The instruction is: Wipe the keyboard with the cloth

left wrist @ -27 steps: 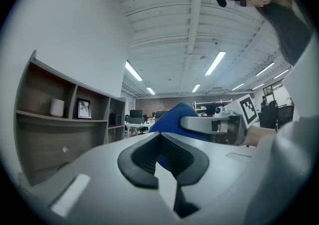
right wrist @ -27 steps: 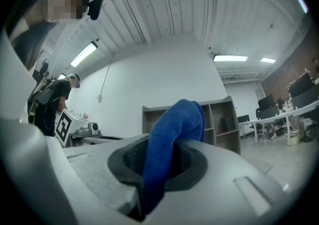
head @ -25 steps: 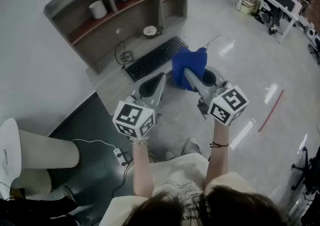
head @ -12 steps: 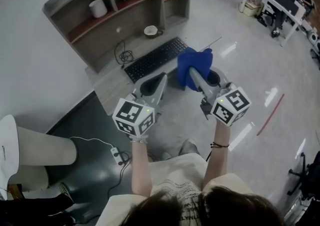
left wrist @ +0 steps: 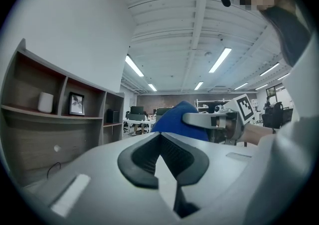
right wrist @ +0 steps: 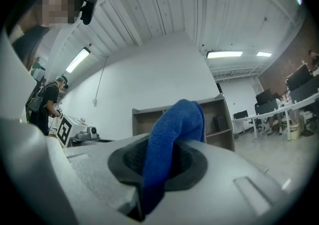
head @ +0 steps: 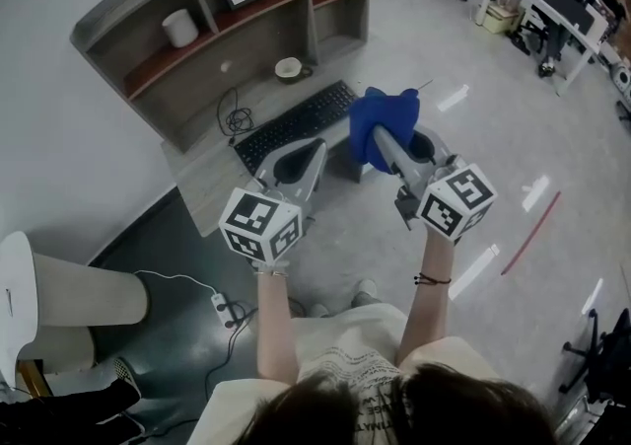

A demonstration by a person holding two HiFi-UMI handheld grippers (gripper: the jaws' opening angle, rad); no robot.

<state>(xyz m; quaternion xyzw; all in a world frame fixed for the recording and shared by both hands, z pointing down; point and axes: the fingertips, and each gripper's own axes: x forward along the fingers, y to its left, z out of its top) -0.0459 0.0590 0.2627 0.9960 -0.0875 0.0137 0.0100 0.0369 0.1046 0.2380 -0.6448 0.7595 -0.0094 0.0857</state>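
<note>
The blue microfibre cloth [head: 383,115] was pinched between the right gripper's [head: 385,142] fingers, held up just right of the black keyboard [head: 294,125] on the wooden counter [head: 212,191]. The left gripper's [head: 314,149] fingers were pressed together, empty. Since a second before, the cloth had shifted slightly right of the keyboard.
</note>
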